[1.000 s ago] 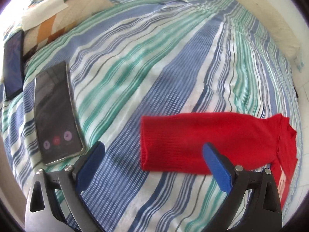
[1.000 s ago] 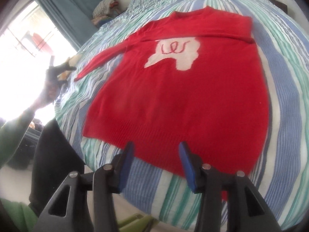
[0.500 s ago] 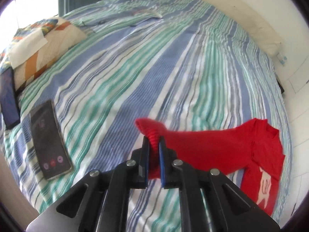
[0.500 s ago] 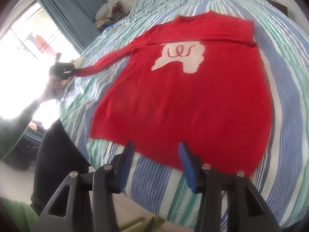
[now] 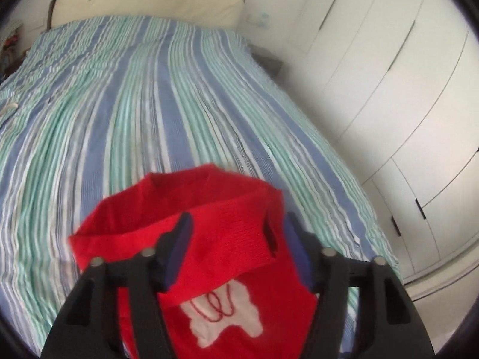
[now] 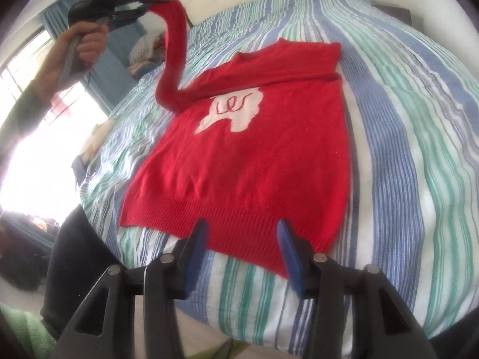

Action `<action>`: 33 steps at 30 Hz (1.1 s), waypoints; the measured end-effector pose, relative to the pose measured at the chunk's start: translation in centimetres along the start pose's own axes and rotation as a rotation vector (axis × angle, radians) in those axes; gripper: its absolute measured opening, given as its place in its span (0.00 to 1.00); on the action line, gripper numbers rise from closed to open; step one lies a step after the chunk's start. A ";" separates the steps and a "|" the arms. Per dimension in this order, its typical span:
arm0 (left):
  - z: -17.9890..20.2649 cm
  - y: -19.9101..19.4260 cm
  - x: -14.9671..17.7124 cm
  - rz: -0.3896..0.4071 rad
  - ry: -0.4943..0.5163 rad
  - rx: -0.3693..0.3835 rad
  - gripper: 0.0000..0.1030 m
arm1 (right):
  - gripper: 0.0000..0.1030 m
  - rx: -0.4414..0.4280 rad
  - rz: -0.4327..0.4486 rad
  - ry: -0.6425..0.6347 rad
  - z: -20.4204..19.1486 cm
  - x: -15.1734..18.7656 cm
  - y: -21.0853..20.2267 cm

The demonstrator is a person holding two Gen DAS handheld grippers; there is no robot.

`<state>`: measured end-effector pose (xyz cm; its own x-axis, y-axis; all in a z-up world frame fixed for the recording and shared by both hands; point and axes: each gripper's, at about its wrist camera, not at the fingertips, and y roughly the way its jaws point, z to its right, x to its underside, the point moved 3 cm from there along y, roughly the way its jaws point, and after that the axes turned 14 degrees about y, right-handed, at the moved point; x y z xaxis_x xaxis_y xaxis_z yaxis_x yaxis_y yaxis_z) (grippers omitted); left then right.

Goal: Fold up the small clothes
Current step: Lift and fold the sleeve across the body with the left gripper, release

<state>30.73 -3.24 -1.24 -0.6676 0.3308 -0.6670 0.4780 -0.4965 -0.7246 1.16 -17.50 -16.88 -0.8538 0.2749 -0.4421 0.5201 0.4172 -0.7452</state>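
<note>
A red sweater (image 6: 254, 149) with a white patch lies flat, front up, on the striped bed (image 6: 404, 119). In the right wrist view its left sleeve (image 6: 173, 53) rises in an arc to the tips of my left gripper (image 6: 155, 0), held high by a hand (image 6: 89, 42). In the left wrist view my left gripper (image 5: 236, 221) hangs over the sweater's chest (image 5: 227, 239). Its jaws are opening, and the sleeve's end lies between them with no pad pressing it. My right gripper (image 6: 242, 227) stands open just above the ribbed hem, holding nothing.
White wardrobe doors (image 5: 389, 74) run along the bed's right side, with a pale headboard (image 5: 149, 0) at the far end. A bright window and blue curtain (image 6: 113, 68) are on the left. The person's dark trouser leg (image 6: 74, 254) stands at the bed's near corner.
My left gripper shut on the sleeve's cuff, lifted it and swung it right over the sweater's chest; its jaws now stand apart. The right gripper shifted slightly toward the hem.
</note>
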 end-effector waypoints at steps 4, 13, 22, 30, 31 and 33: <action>-2.3 0.9 3.9 -0.042 -0.022 -0.055 0.80 | 0.46 0.020 0.049 0.038 1.6 -0.4 -1.1; -9.5 -1.6 20.6 -0.197 -0.205 -0.230 0.80 | 0.46 0.011 0.051 0.124 3.6 -2.1 -0.1; -3.7 -1.7 28.2 -0.163 -0.301 -0.247 0.81 | 0.46 -0.102 -0.010 0.186 2.5 -16.8 3.6; -2.8 -0.5 29.6 -0.169 -0.243 -0.286 0.81 | 0.50 -0.075 -0.169 0.350 4.0 -25.4 15.4; -2.8 -0.6 29.6 -0.167 -0.244 -0.285 0.81 | 0.47 -0.054 -0.191 0.352 4.0 -25.5 16.6; -2.9 -0.9 29.7 -0.165 -0.245 -0.283 0.81 | 0.04 -0.022 -0.221 0.322 3.6 -25.4 18.1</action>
<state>12.09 9.41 -20.90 -0.8484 0.1696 -0.5014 0.4683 -0.2008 -0.8604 32.19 -20.03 -20.90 -0.8969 0.4330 -0.0901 0.3280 0.5143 -0.7924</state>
